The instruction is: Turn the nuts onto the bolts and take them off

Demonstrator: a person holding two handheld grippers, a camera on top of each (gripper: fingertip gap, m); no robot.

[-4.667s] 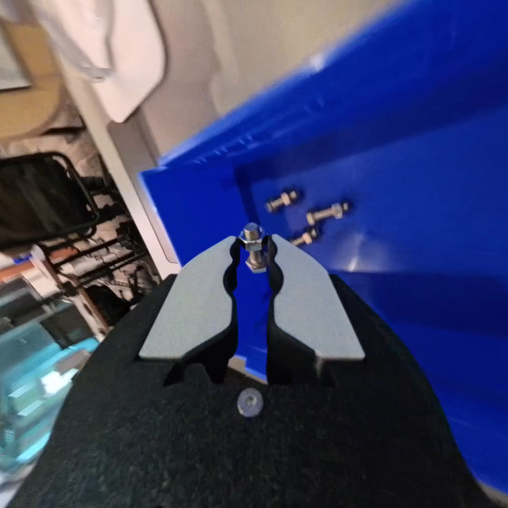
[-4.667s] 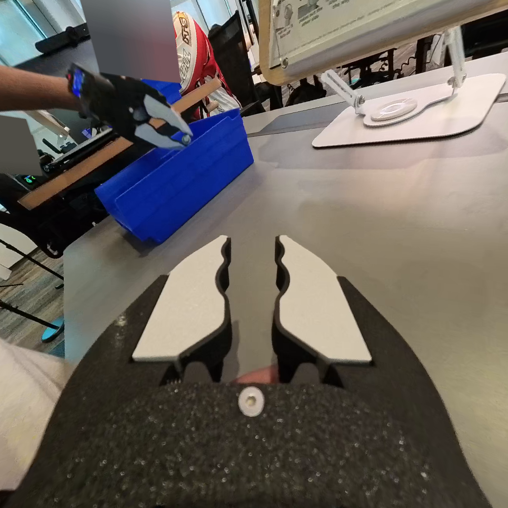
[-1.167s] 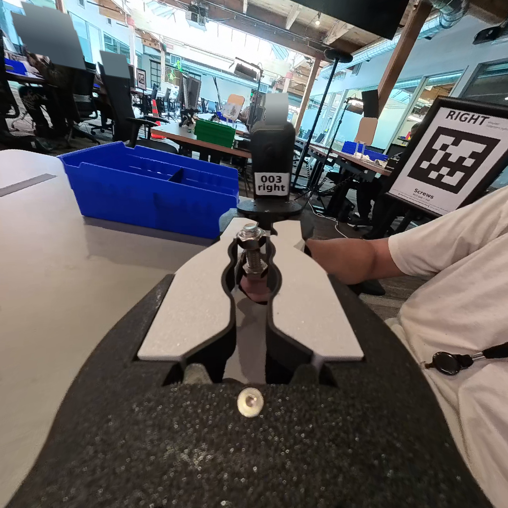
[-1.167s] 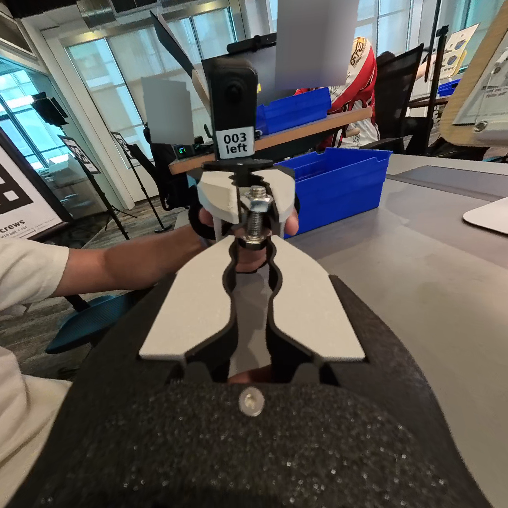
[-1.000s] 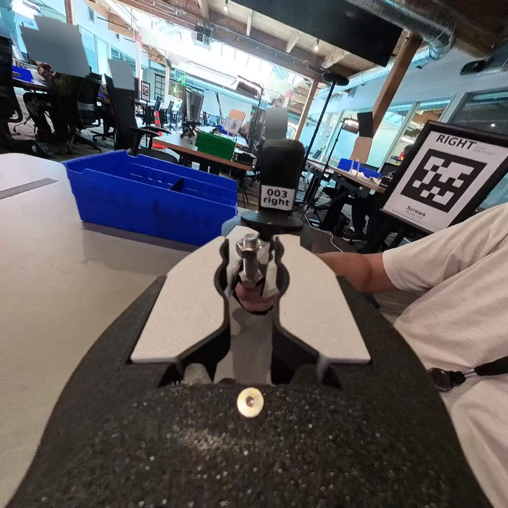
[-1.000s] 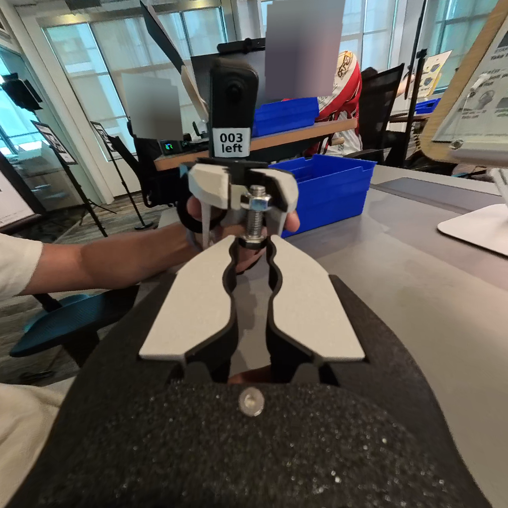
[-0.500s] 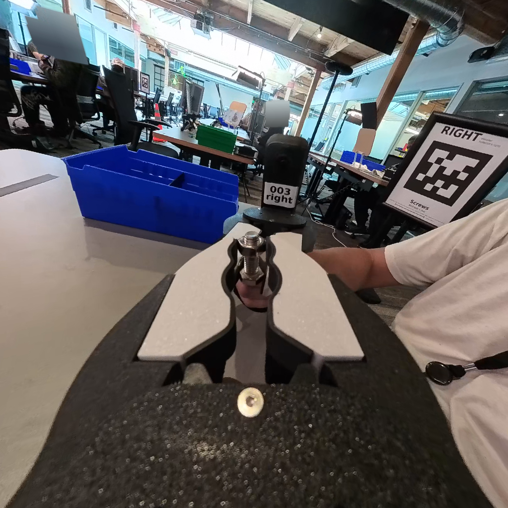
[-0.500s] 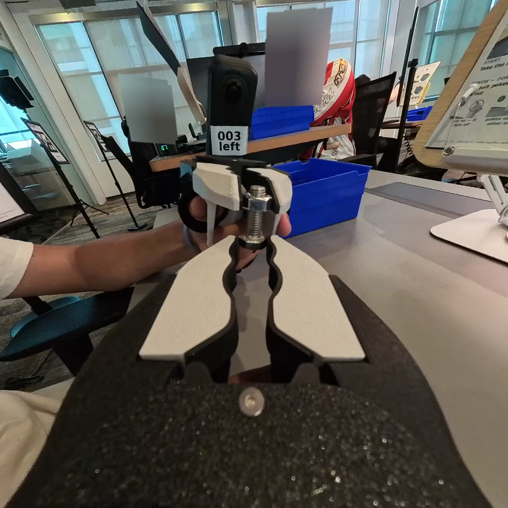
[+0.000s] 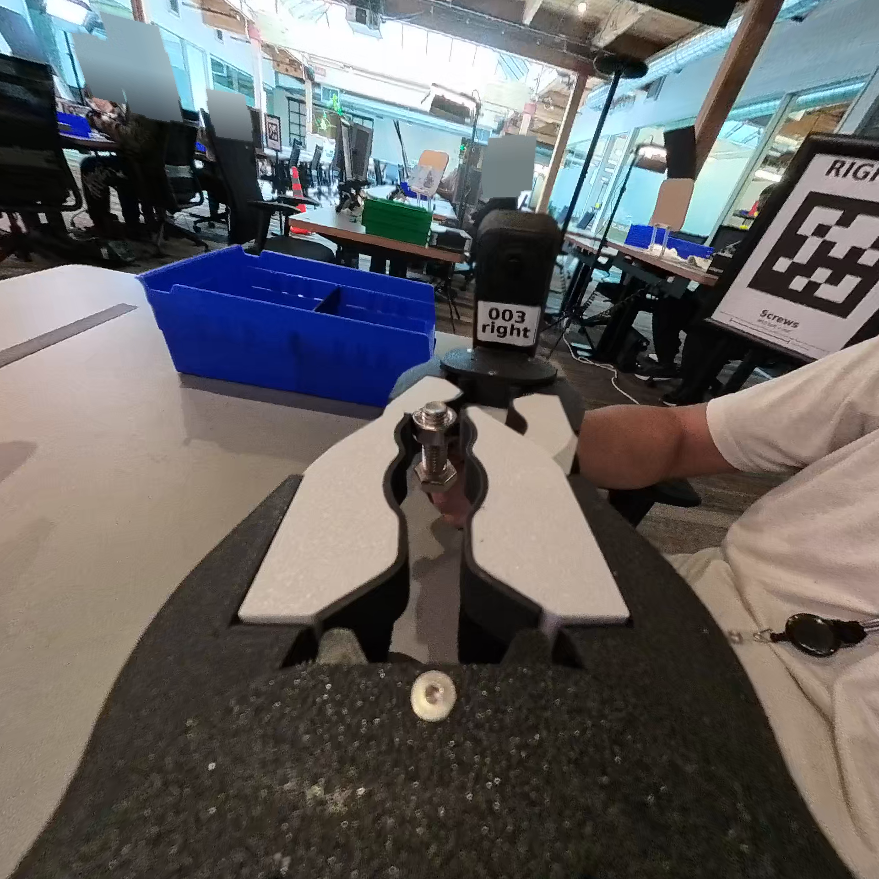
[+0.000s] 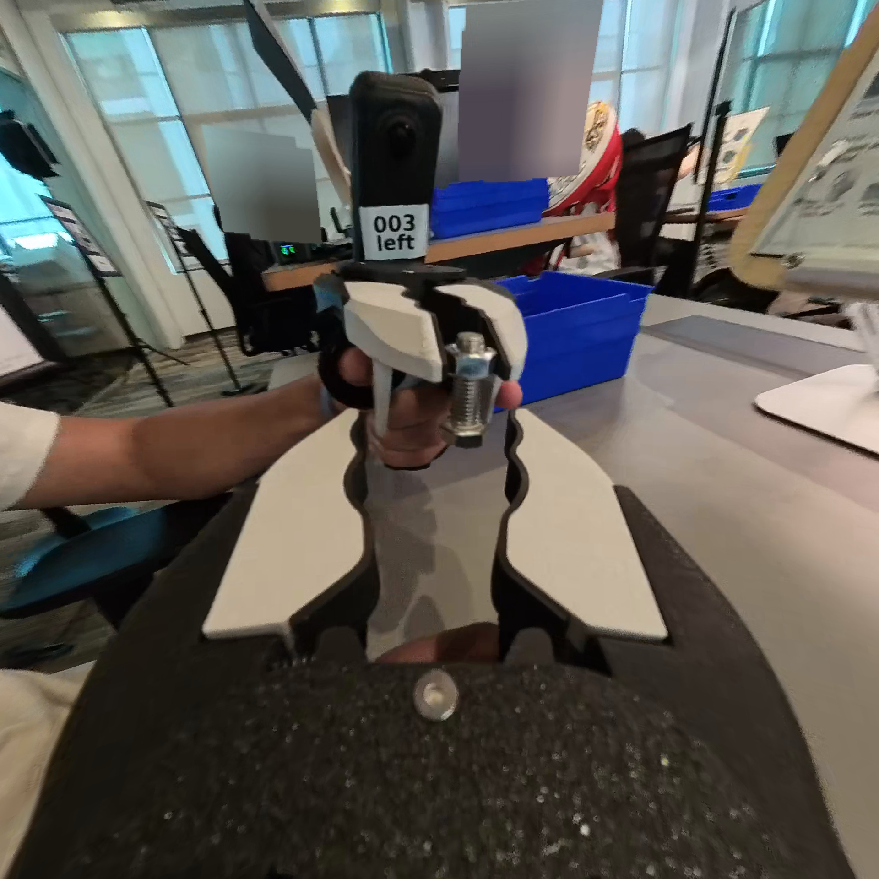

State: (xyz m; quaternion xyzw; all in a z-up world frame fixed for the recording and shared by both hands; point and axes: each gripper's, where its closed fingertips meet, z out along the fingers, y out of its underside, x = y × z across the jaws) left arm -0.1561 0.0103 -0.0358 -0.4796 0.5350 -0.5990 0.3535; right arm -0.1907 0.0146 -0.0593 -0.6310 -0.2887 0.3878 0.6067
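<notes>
A steel bolt (image 9: 434, 449) stands upright, with a hex nut (image 9: 433, 419) near its top and its hex head at the bottom. My left gripper (image 9: 435, 418) is shut on it at the nut end and holds it above the grey table (image 9: 95, 452). In the right wrist view the left gripper (image 10: 468, 356) faces me with the bolt (image 10: 468, 395) in its tips. My right gripper (image 10: 435, 423) is open and empty. Its fingers stand apart just below and in front of the bolt head, which is close to the right finger.
A blue divided bin (image 9: 285, 328) stands on the table behind the grippers and also shows in the right wrist view (image 10: 580, 323). A white stand base (image 10: 827, 409) is at the right. A marker sign (image 9: 808, 252) stands off the table. The person's forearms (image 9: 642, 447) reach in. Left and right tips are no more than a few centimetres apart.
My right gripper was shut on the bolt's lower end. It has opened, let go and drawn back a little. My left gripper still holds the bolt.
</notes>
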